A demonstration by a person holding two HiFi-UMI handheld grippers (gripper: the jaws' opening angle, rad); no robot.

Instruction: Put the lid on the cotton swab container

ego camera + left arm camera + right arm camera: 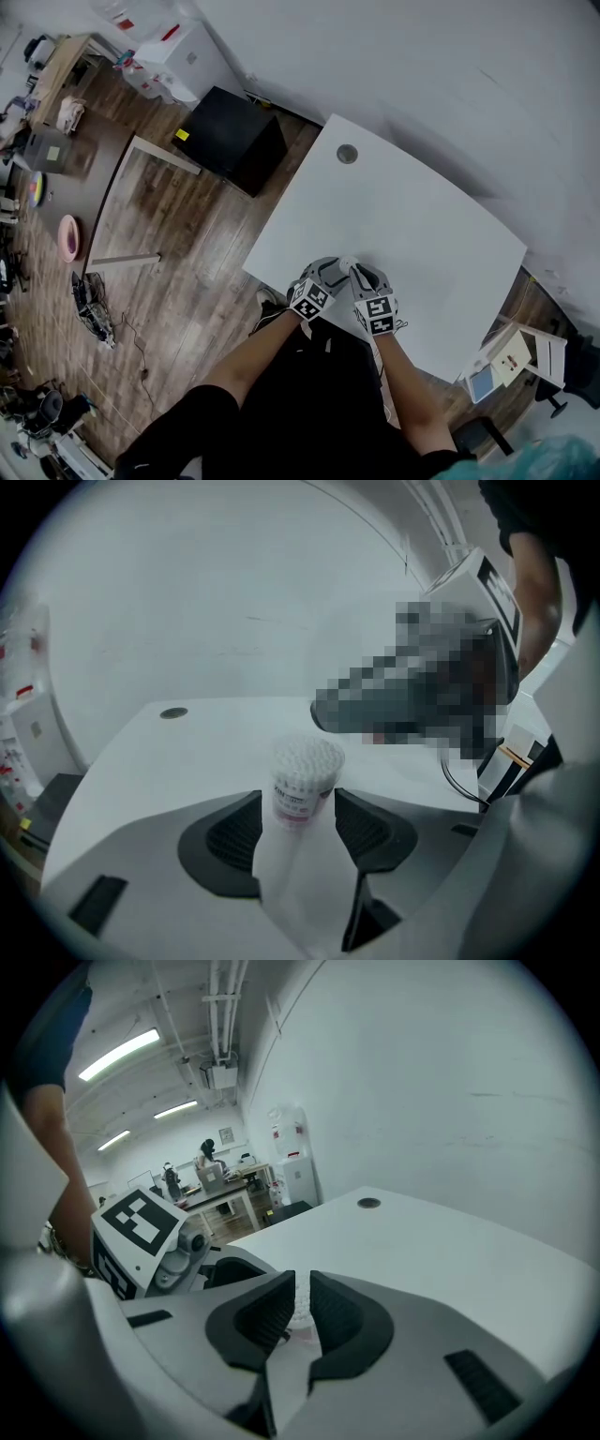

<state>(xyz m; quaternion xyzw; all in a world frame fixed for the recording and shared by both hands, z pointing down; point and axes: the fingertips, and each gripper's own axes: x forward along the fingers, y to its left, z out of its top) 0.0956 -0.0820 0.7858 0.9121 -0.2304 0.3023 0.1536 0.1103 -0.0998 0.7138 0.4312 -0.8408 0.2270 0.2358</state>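
A clear cotton swab container (305,772) full of white swabs, with a pink label, stands upright between the jaws of my left gripper (298,802), which is shut on it. No lid shows on its top. My right gripper (302,1290) is nearly closed on a thin pale piece, the lid (300,1311), seen edge-on. In the head view both grippers, left (328,272) and right (366,276), meet over the table's near edge with the container (349,266) between them.
The white table (403,216) has a round grey grommet (347,154) at its far corner. A black cabinet (230,139) stands on the wooden floor to the left. A small white shelf unit (514,354) sits by the table's right end.
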